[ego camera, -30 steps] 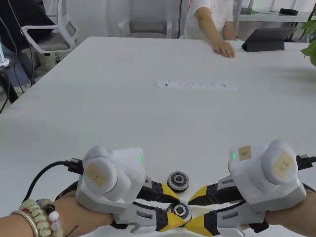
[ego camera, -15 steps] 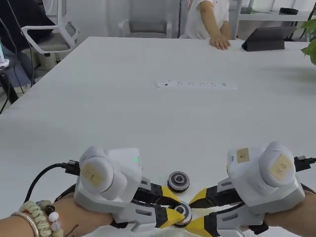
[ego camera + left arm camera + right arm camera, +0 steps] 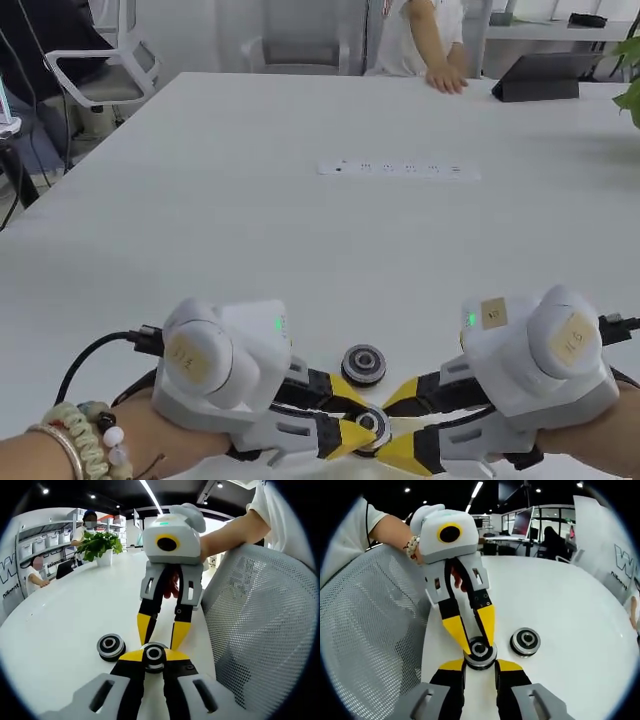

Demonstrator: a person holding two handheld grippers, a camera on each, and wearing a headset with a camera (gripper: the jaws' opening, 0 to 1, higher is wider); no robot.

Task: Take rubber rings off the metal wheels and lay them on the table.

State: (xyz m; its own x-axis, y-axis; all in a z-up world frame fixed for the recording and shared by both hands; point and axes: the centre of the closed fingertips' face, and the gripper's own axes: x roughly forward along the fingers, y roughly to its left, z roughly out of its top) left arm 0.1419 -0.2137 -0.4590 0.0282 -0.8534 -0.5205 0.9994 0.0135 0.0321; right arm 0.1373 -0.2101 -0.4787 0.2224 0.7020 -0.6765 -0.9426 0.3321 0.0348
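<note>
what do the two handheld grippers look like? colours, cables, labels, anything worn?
The two look alike: a rounded white housing with a green light and a tan sticker, grey linkage, and black jaws with yellow tips. The left gripper trails a black cable. The right gripper has a cable at its back too. The person wears bead bracelets on the left wrist and white short sleeves.
</note>
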